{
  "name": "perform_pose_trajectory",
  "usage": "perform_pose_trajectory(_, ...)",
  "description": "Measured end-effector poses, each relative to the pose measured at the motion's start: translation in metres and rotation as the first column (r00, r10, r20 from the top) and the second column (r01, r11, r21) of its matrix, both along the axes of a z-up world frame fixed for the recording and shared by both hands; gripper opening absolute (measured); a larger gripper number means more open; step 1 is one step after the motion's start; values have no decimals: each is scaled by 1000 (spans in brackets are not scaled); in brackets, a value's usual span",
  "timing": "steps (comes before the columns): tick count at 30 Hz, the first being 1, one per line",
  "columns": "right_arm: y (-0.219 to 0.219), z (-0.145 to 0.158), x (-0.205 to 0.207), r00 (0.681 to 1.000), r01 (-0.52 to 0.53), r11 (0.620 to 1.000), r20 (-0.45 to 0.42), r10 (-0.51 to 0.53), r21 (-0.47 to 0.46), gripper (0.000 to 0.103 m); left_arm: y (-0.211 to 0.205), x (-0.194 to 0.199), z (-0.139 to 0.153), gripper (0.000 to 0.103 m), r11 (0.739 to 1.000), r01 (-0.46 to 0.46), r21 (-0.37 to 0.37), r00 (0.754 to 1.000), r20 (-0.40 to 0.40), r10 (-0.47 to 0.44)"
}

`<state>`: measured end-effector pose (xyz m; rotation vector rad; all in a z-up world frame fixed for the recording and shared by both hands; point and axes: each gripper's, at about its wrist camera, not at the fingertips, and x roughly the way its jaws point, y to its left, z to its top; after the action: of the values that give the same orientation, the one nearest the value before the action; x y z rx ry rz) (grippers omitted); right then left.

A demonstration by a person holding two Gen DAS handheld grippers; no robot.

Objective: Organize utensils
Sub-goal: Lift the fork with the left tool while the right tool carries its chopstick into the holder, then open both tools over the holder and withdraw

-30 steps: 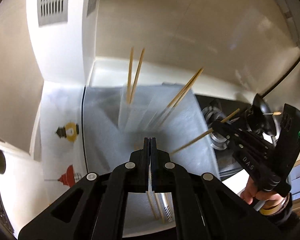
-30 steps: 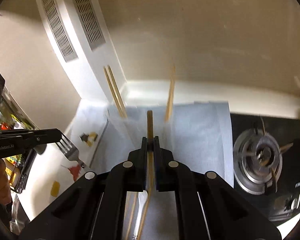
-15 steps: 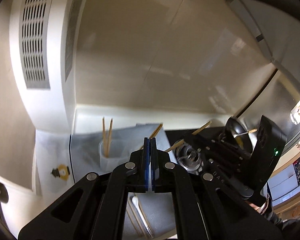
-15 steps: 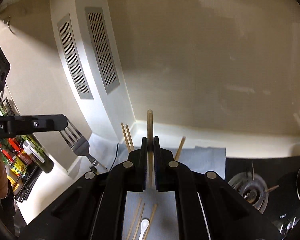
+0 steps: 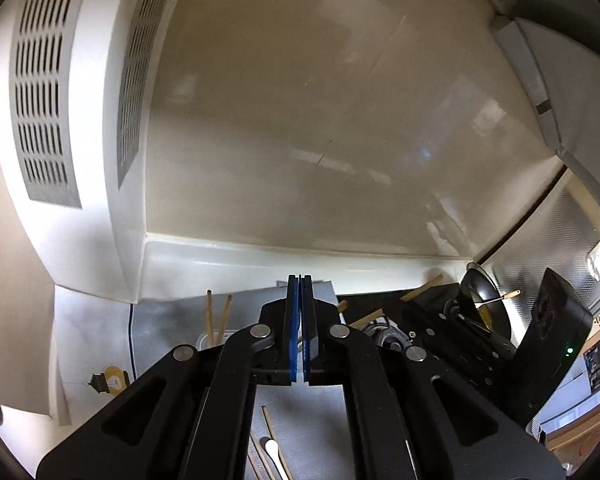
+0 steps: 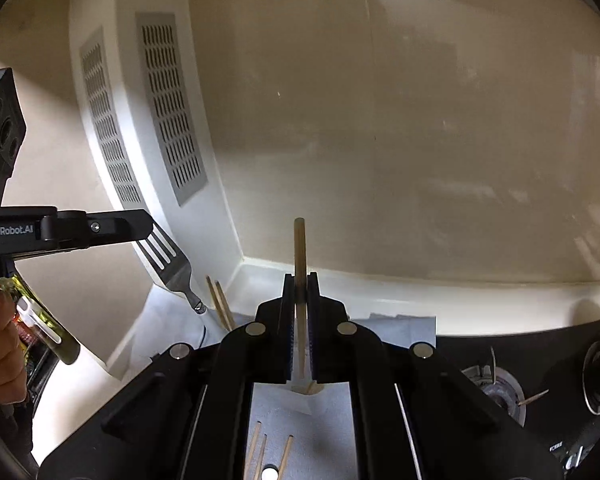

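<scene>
My left gripper [image 5: 300, 280] is shut on a metal fork [image 6: 168, 264]; the fork shows only in the right wrist view, held sideways in the left gripper [image 6: 140, 228] above the counter's left side. My right gripper [image 6: 300, 280] is shut on a wooden chopstick [image 6: 300, 256] that stands upright between the pads; it also shows in the left wrist view [image 5: 420, 288]. A clear cup [image 5: 212, 340] on the grey mat [image 5: 160, 328] holds two upright chopsticks [image 5: 218, 316]. Several loose chopsticks [image 6: 260, 452] and a white spoon [image 5: 272, 450] lie on the mat below.
A black gas stove [image 6: 500, 392] with a burner is on the right, with a dark pan [image 5: 484, 304] behind it. A white column with grey vents [image 6: 168, 120] stands at the back left. A beige wall [image 5: 320, 120] closes the back.
Both grippers have risen and tilted up away from the mat, so the cup and mat now sit low in view. Each keeps its hold.
</scene>
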<state>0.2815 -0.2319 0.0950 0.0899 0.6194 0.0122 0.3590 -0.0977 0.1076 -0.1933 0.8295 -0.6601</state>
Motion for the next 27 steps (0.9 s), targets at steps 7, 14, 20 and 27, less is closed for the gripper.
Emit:
perform_pose_trajectory(7,4,-19,10,999,-1,1000,-45,1,-7,6,-3,17,-33,1,999,-11,36,998,-66,14)
perform_pose_trajectory(14,7,-32,16,996,-10,1000,-89,10,3,8,-2,27,-50,1,997,-35,70,994,-104,42)
perform_pose_trajectory(20,6,-40,5,994,9,1000,-108,-7,23,48,9,27,-65,87,994,-68,87,983,-165,81)
perform_pose_trajectory(27,8,-49,-38,992,-8,1000,-125,11,25,64,35,-2,-76,91,974,-134,181,975,-154,163)
